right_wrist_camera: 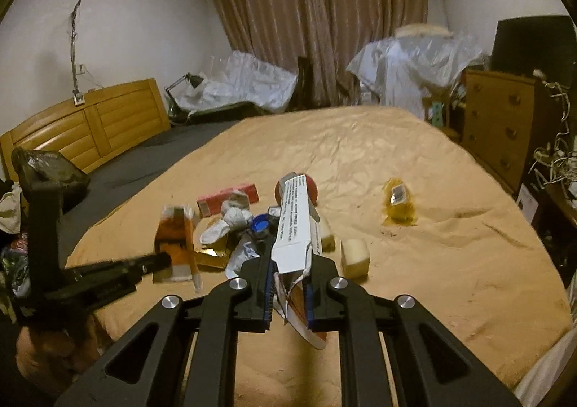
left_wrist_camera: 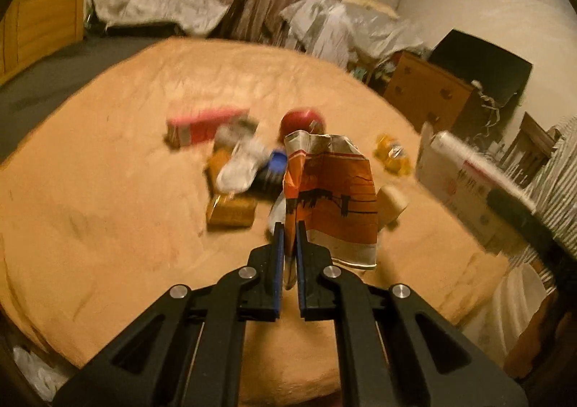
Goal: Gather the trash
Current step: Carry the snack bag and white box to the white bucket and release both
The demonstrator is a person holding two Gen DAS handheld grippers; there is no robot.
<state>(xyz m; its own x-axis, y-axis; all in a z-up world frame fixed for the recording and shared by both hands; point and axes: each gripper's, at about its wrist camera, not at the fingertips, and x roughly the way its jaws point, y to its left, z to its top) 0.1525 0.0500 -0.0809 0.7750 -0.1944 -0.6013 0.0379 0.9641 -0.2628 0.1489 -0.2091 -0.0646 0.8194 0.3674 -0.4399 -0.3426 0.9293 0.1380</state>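
While both black two-finger tongs hang over the near edge of the tan-covered bed (right_wrist_camera: 414,162), each is clamped on a piece of trash. The left tongs (left_wrist_camera: 289,230) are closed tight on the lower edge of a crumpled orange-and-white paper bag (left_wrist_camera: 335,198), which stands up from the jaws, lifted clear of the bedcover. The right tongs (right_wrist_camera: 290,262) are closed on the torn end of a long white cardboard box with printed text (right_wrist_camera: 297,223); the box points away along the fingers, and its ripped flaps stick back between the blue pads (right_wrist_camera: 267,284).

Just beyond the tongs, towards the middle of the bed, lies the rest of the litter in a loose cluster: a shiny gold foil wrapper (left_wrist_camera: 230,210), a crumpled white paper wad (right_wrist_camera: 225,223), a blue bottle cap (right_wrist_camera: 260,225), and two small cream-coloured blocks (right_wrist_camera: 355,257) close beside the white box. Behind them sit a flat pink-and-red carton (right_wrist_camera: 230,199) and a round red lid-like object (left_wrist_camera: 301,122), partly hidden. A crinkled yellow transparent wrapper (right_wrist_camera: 398,205) lies apart, towards the right edge of the bed.

Past the far edge hang brown pleated curtains (right_wrist_camera: 324,21), with a wooden chest of drawers (right_wrist_camera: 501,129) at the right.
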